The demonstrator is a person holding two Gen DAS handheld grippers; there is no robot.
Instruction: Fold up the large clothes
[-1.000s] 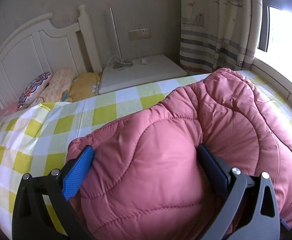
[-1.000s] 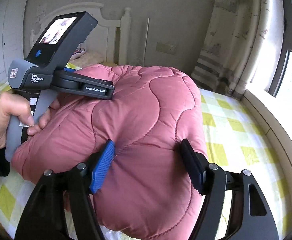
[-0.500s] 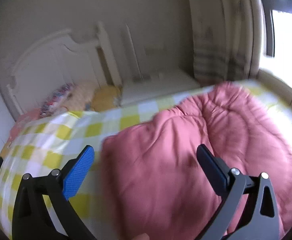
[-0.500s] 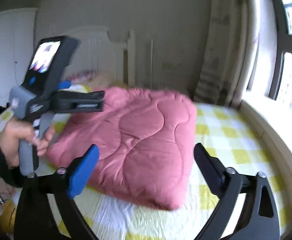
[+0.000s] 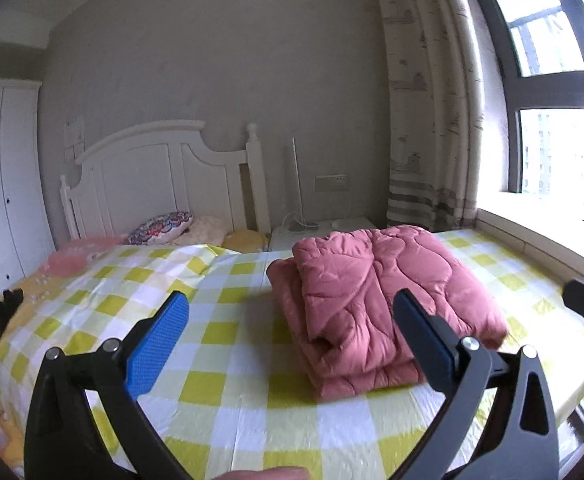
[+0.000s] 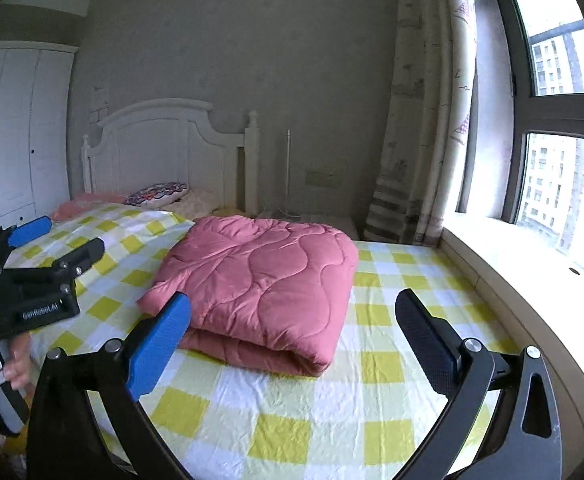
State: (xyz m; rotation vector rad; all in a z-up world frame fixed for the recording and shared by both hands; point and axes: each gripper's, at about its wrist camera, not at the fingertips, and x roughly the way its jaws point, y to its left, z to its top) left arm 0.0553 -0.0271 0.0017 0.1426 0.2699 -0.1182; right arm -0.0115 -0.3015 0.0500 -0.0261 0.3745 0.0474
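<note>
Coat (image 6: 260, 284), pink and puffy, lies folded flat on the bed (image 6: 383, 364), near the pillows (image 5: 160, 228). My left claw (image 5: 292, 340) and right claw (image 6: 293, 340) are wide apart, holding nothing.

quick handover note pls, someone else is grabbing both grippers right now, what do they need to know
Left gripper: open, holding nothing, off the garment.
Right gripper: open, holding nothing, also clear of it.
Pink quilted jacket: lies folded into a thick rectangular bundle on the yellow-checked bed sheet, layers stacked, nothing touching it.
Done: the fold looks complete.
Left: probably nothing beyond tidying the slightly uneven stacked layers showing in the left view.
</note>
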